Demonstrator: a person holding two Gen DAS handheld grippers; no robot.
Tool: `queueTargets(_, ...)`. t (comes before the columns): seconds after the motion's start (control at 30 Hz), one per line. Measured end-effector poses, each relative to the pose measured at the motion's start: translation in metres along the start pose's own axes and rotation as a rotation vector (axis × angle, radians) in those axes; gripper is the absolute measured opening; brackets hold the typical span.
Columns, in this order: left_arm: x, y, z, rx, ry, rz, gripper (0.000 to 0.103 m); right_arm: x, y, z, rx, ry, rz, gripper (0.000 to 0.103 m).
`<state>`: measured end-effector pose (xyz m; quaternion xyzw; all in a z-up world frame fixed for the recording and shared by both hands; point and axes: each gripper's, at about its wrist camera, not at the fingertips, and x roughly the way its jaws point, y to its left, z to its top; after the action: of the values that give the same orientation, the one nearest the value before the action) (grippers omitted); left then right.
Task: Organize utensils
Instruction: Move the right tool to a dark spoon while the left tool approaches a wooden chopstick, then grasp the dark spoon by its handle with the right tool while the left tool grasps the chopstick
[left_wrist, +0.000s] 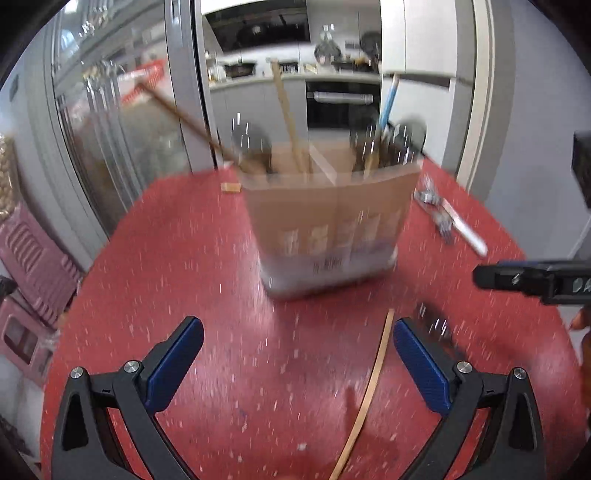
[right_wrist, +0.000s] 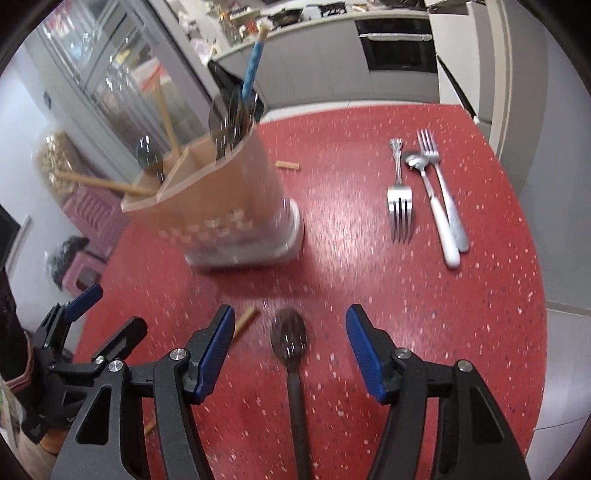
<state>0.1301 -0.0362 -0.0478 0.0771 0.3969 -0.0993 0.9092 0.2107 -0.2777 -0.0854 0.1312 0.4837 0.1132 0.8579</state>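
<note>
holder label blurred, unreadable; both tools, left and right, wide, empty.

Motion-blurred utensil holder contents

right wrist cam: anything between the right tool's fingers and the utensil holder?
Right wrist view: the dark spoon lies on the red table between the open right tool's fingers; beyond its bowl, bare tabletop up to the utensil holder.

On the red table lie two forks, two spoons and one utensil holder.
</note>
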Motion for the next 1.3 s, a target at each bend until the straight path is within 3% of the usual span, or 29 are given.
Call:
queueTargets(0.2,0.019,-0.006,-0.030,0.066,0.109,-0.035,0.103,0.017,0.007,-0.016,-0.044,0.108,-0.034,0.066)
queueTargets(0.4,0.033,-0.015,-0.047,0.105,0.169,-0.051,0.103,0.037,0.017,-0.022,-0.088,0.200,-0.078,0.066)
queueTargets(0.8,0.043,-0.015,-0.051,0.111,0.197,-0.049,0.103,0.069,0.044,-0.022,-0.188,0.285,-0.187,0.060)
queueTargets(0.93,0.046,-0.016,-0.050,0.110,0.200,-0.059,0.103,0.074,0.056,-0.025,-0.251,0.284,-0.243,0.050)
queueTargets(1.07,0.047,-0.017,-0.047,0.118,0.207,-0.068,0.103,0.074,0.057,-0.025,-0.254,0.285,-0.236,0.029)
queueTargets(1.3,0.053,-0.029,-0.036,0.144,0.217,-0.107,0.103,0.066,0.040,-0.023,-0.222,0.270,-0.189,0.029)
